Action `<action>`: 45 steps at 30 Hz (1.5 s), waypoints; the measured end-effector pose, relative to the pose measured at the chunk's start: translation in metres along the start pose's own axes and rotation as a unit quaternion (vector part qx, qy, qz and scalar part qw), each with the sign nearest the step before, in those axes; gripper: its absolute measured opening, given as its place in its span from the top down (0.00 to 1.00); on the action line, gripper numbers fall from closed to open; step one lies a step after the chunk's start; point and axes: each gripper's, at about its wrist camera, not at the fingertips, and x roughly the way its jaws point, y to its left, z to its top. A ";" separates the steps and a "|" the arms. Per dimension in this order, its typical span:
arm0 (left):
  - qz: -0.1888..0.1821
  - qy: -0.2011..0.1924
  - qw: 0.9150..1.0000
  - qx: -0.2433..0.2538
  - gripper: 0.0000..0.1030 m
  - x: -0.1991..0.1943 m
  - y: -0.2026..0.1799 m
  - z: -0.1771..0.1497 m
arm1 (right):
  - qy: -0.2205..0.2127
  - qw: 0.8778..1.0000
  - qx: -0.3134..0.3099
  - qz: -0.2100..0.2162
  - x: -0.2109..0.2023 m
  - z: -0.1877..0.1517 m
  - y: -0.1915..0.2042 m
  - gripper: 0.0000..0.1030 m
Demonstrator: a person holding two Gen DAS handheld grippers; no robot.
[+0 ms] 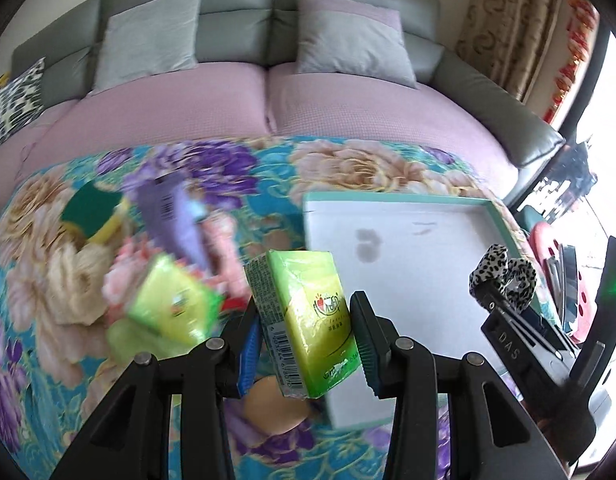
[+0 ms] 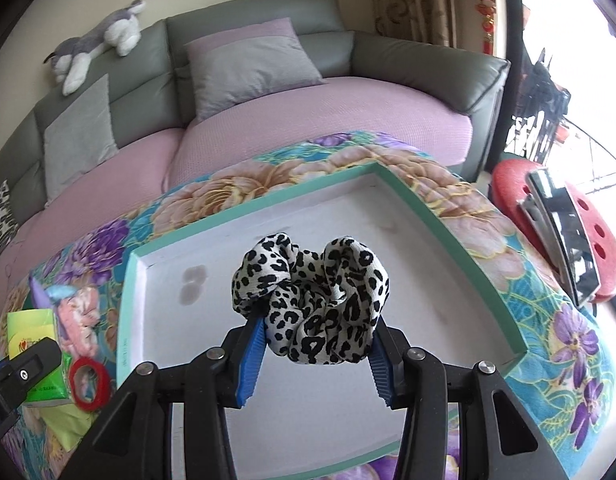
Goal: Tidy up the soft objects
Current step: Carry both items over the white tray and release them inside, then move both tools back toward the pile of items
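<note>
My left gripper (image 1: 304,344) is shut on a green tissue pack (image 1: 304,316), held above the floral cloth at the left edge of a white tray with a teal rim (image 1: 391,199). My right gripper (image 2: 313,348) is shut on a leopard-print scrunchie (image 2: 311,300), held over the tray's (image 2: 252,204) white floor. The scrunchie also shows in the left wrist view (image 1: 503,276). A second green tissue pack (image 1: 172,304), a purple tube (image 1: 176,216), a pink soft item (image 1: 224,248) and a green-yellow sponge (image 1: 94,210) lie left of the tray.
A red tape ring (image 2: 90,384) lies by the tissue packs (image 2: 28,328). A grey sofa with a pink cover (image 1: 212,116) and grey cushions (image 1: 148,36) stands behind. A plush toy (image 2: 96,44) lies on the sofa back. A red stool (image 2: 563,240) is at the right.
</note>
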 end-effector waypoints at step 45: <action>0.045 -0.044 0.995 -0.075 0.06 0.013 0.036 -0.002 | 0.028 0.999 -0.004 -0.036 0.006 0.002 -0.018 0.07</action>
